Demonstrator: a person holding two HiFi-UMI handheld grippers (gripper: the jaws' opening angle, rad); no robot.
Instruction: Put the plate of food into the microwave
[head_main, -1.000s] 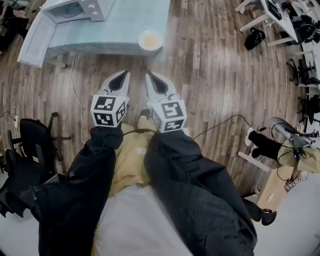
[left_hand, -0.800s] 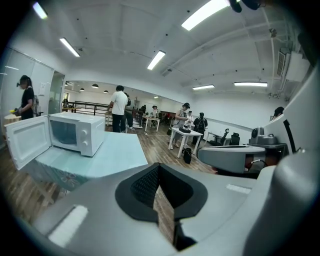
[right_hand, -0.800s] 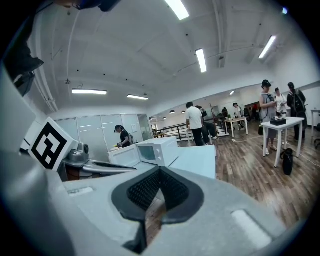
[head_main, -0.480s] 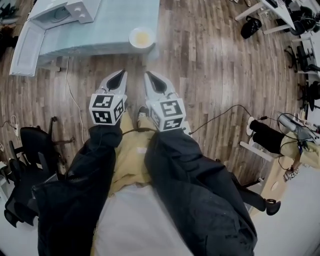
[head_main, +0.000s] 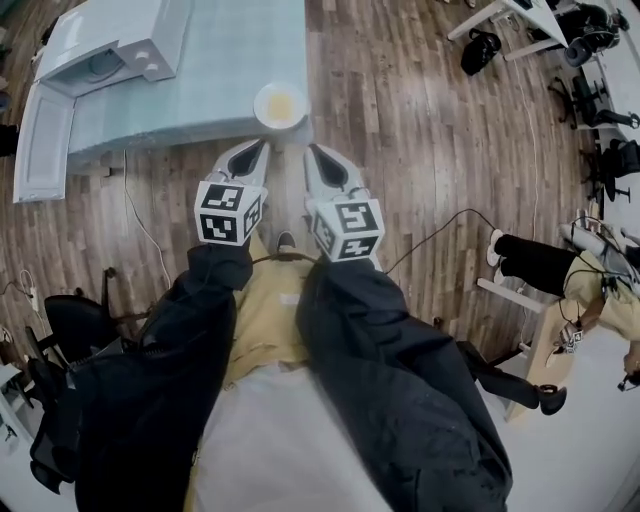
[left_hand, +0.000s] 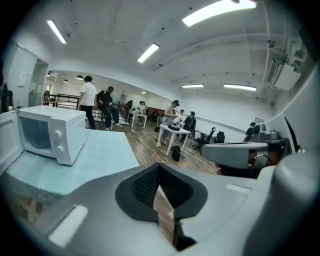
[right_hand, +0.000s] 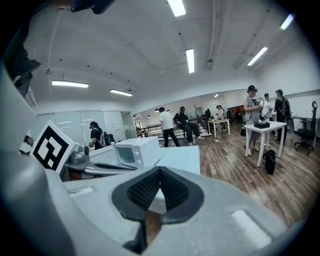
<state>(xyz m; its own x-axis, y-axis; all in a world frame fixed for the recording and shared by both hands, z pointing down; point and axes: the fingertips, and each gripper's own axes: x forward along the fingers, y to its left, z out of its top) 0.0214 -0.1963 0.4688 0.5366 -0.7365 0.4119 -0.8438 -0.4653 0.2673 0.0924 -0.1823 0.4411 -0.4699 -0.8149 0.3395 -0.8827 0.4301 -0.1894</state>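
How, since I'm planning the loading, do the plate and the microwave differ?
The plate sits at the table's near right corner; the microwave stands far left. The plate is small, round and flat; the microwave a big box. The plate holds yellow food; the microwave's door hangs open. Both are white, on one table.

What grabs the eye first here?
The left gripper and right gripper, each with a black-and-white marker cube, sit side by side at mid-frame in the head view, both shut and empty. Just ahead of them a plate of food rests at the near right corner of a pale blue table. A white microwave stands open at the table's far left.
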